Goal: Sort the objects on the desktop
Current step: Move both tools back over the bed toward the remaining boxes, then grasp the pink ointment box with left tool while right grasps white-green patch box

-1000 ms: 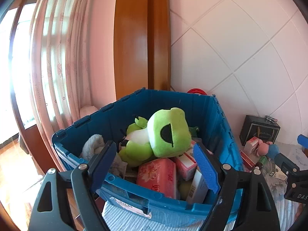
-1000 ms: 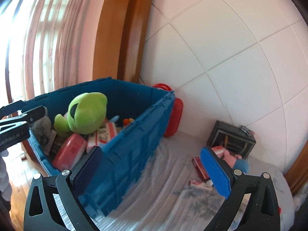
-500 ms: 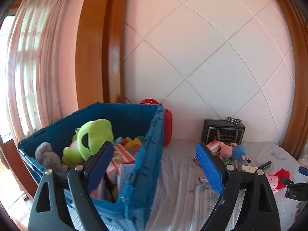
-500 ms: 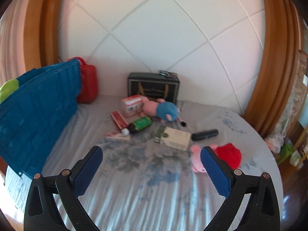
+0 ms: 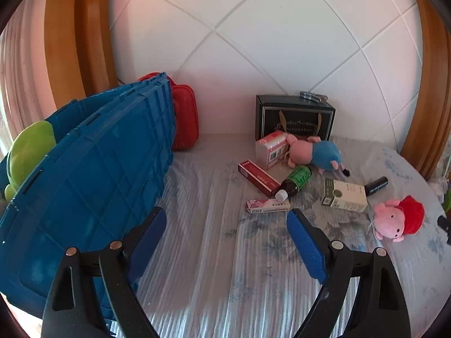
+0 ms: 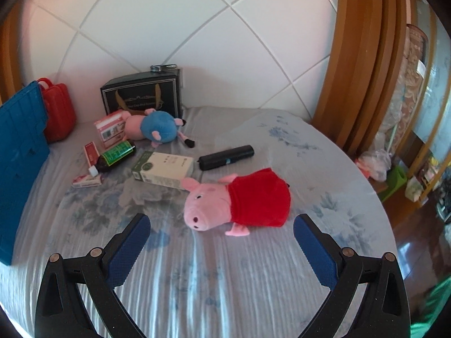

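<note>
A blue crate (image 5: 84, 174) stands at the left with a green frog plush (image 5: 28, 146) inside. Loose on the floral cloth lie a pink pig plush in a red dress (image 6: 236, 200), a pig plush in blue (image 6: 155, 125), a green-labelled dark bottle (image 6: 114, 156), a white-green box (image 6: 163, 169), a black cylinder (image 6: 225, 157), a red box (image 5: 259, 178) and a pink carton (image 5: 272, 148). My left gripper (image 5: 227, 242) is open and empty beside the crate. My right gripper (image 6: 221, 246) is open and empty, just in front of the red-dress pig.
A black gift box (image 5: 294, 118) and a red case (image 5: 184, 118) stand against the white quilted wall. A small flat pink-white pack (image 5: 267, 205) lies near the bottle. The round table's edge (image 6: 377, 197) drops off at the right to a wooden floor with clutter.
Both grippers have swung right, away from the crate toward the loose objects. The right gripper now faces the red-dress pig up close. Both stayed open.
</note>
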`<state>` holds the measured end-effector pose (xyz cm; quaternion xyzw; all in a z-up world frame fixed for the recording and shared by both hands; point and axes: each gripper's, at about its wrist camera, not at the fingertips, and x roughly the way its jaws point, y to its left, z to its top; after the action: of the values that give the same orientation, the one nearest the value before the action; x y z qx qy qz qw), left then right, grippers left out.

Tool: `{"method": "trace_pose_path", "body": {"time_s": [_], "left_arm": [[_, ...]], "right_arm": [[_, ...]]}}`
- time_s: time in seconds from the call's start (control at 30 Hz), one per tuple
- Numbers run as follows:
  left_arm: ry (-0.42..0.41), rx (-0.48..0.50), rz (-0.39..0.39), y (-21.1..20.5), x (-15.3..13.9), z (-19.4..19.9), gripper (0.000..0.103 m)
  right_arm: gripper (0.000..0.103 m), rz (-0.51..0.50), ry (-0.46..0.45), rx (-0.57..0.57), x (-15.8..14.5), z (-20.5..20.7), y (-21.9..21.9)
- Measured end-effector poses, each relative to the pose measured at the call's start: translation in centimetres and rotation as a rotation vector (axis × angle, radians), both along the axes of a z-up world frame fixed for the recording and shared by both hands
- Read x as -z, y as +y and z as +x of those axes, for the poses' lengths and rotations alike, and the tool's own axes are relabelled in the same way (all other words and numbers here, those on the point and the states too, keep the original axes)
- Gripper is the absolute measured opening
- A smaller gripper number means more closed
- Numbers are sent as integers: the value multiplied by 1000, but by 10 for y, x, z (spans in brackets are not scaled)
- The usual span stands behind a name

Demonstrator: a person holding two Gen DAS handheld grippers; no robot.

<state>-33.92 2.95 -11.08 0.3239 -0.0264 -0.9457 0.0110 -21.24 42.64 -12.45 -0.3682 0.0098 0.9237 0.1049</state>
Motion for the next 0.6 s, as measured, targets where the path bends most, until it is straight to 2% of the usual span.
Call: {"method": "trace_pose_path", "body": {"time_s": [0.17, 0.3, 0.43, 0.53, 0.6], "left_arm": [[-70, 16, -65, 2, 22, -36, 88], [-152, 85, -76, 7, 52, -83, 88], [-244, 170, -84, 25, 105, -146, 88], [-317, 224, -61, 39, 145, -182, 88], [-350, 262, -77, 50, 169, -201, 88]], "right_arm": [[103, -14, -39, 5, 2, -27, 28], [103, -5, -92, 20, 15, -64, 41], [103, -47, -135, -14, 40, -112, 37], [103, -62, -158, -44, 58, -145, 26], [103, -70, -177, -76, 72, -171, 17]]}}
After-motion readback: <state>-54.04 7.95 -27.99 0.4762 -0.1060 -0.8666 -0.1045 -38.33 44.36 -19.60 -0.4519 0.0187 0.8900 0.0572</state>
